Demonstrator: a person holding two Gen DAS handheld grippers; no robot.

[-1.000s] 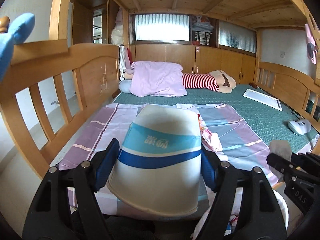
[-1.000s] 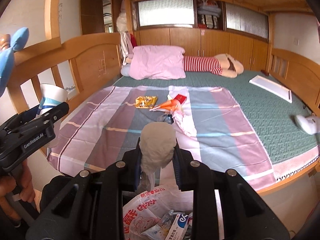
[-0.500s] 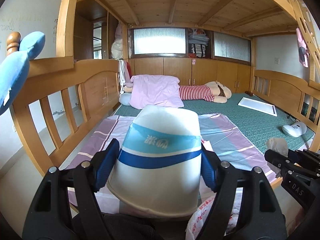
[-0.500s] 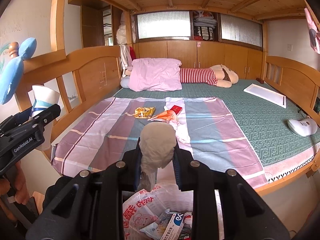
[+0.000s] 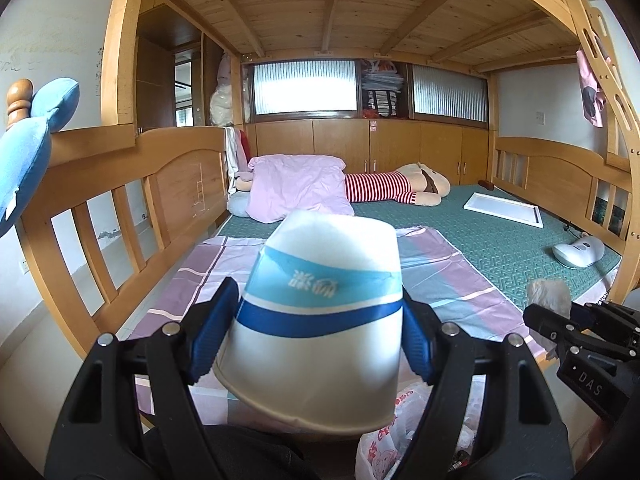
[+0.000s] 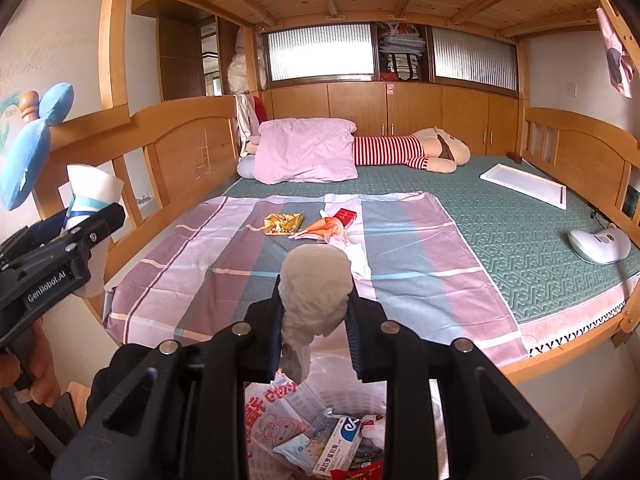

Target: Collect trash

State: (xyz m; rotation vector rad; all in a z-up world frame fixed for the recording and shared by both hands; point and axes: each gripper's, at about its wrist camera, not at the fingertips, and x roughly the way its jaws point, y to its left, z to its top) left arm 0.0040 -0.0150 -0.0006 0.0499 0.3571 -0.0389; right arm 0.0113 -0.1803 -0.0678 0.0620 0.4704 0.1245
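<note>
Gripping a paper cup (image 5: pixel 320 320), the left claw (image 5: pixel 316 336) hangs near the bed (image 6: pixel 520 248); the right claw (image 6: pixel 314 320) pinches a crumpled tissue (image 6: pixel 316 284) over a trash bag (image 6: pixel 276 412) at the bed's foot, under wooden slats.

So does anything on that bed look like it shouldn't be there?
Yes: litter sits mid-blanket: a crumpled gold wrapper, an orange wrapper, a red packet and white paper. The bag below already holds trash.

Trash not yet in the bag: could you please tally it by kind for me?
Paper cup: 1
Crumpled tissue: 1
Wrappers: 2, gold wrapper, orange wrapper
Red box: 1
Pale plastic scrap: 1
Total: 6
</note>
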